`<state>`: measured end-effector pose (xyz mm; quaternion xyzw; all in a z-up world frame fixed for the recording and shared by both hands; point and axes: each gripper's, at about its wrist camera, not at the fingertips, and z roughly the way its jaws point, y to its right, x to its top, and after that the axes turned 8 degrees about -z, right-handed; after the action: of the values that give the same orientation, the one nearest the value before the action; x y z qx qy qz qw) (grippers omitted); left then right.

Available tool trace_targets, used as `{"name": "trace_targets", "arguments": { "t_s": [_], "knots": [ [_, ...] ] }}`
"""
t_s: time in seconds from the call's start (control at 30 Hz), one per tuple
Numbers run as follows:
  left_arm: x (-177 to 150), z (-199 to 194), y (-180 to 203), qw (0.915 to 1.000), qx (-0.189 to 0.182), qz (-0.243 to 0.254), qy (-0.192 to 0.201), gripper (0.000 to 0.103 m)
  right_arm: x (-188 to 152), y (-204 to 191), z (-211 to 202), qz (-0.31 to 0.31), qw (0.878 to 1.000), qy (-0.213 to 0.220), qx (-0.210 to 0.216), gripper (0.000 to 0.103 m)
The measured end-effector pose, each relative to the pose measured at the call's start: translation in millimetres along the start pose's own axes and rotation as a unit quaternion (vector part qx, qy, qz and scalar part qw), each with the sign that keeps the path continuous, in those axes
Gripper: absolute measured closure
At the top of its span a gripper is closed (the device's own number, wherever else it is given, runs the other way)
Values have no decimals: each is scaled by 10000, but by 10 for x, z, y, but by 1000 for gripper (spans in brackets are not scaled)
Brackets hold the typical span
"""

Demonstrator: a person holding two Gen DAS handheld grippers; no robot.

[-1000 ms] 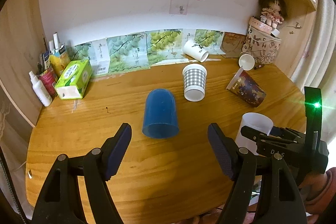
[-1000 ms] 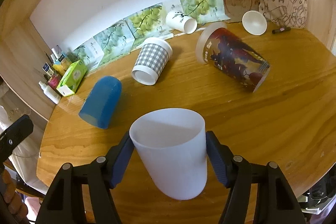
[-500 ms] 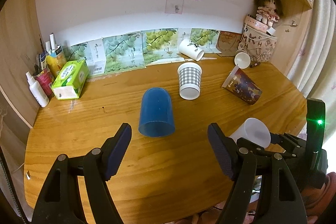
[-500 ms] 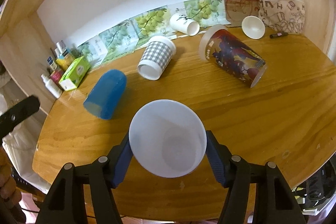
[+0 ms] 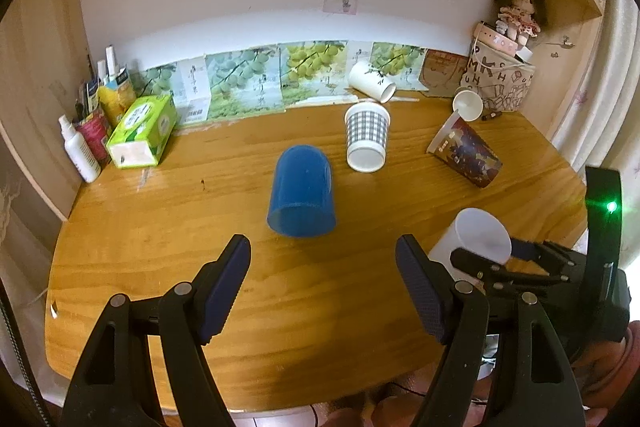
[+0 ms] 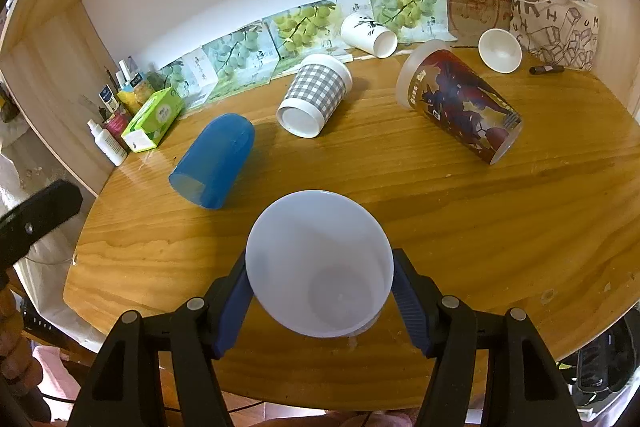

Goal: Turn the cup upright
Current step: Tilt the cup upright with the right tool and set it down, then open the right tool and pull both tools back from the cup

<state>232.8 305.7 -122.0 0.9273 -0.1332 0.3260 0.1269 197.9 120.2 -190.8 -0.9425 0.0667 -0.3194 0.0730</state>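
the right gripper held the white cup, its blue fingers pressed against the cup's two sides near the front edge of the wooden worktop. the cup's mouth faced up toward the right wrist camera, so its inner base was visible; in the left wrist view the same cup sat tilted, mouth up and leaning toward the back of the worktop, with the right gripper around it. whether the cup's base touched the worktop could not be told. the left gripper hung over the front of the worktop with its fingers spread wide and nothing between them. just beyond those fingers a blue cup lay on its side, open end toward the front. further back a grey checked cup lay on its side, and to its right a dark printed cup lay on its side too. a white cup with a leaf print lay by the grape pictures at the back wall, and a small white cup lay beside a lettered bag. a green tissue box and a white spray bottle stood at the left.
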Motion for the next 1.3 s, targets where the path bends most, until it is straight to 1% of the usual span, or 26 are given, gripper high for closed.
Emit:
{"name": "trace_targets", "arguments": {
  "t_s": [0.13,0.17,0.33,0.43,0.5,0.63,0.7,0.87,0.93,0.97,1.0,1.1,1.23,1.3],
  "knots": [
    [-72,-19,-60,9998,18,-168,-49,25,19,-20,-48,7,10000,72,6,26],
    [-96,-22,-89,9997,31,-240,-77,25,27,-24,-63,5,10000,84,-2,23],
    [-158,-24,-188,9986,79,-498,-183,25,72,-56,-140,19,9999,93,-78,21],
    [-188,-28,-192,9981,393,-451,-149,25,101,-53,-207,39,9998,143,-116,21],
    [-207,-33,-187,9975,552,-382,-209,25,124,-29,-261,63,9997,185,-124,19],
    [-241,-113,-203,9960,601,-617,-257,25,193,28,-396,144,9994,321,-49,19],
    [-260,-165,-182,9950,593,-748,-291,25,223,65,-468,164,9990,421,0,16],
    [-278,-254,-25,9917,503,-1101,-444,25,239,156,-671,168,9980,603,47,15],
    [-280,-287,54,9905,464,-1202,-471,24,222,201,-763,176,9977,657,48,11],
    [-281,-308,105,9897,516,-1253,-469,24,212,238,-825,186,9974,689,55,10],
    [-276,-330,163,9890,653,-1245,-463,22,201,271,-874,197,9973,710,65,8],
    [-277,-416,338,9888,874,-1149,-366,21,163,386,-1023,256,9967,763,65,3],
    [-296,-542,533,9879,1026,-1127,-294,20,65,528,-1230,318,9964,782,55,2],
    [-318,-613,648,9884,1058,-1067,-234,17,3,597,-1341,319,9964,788,-3,1]
  ]
}}
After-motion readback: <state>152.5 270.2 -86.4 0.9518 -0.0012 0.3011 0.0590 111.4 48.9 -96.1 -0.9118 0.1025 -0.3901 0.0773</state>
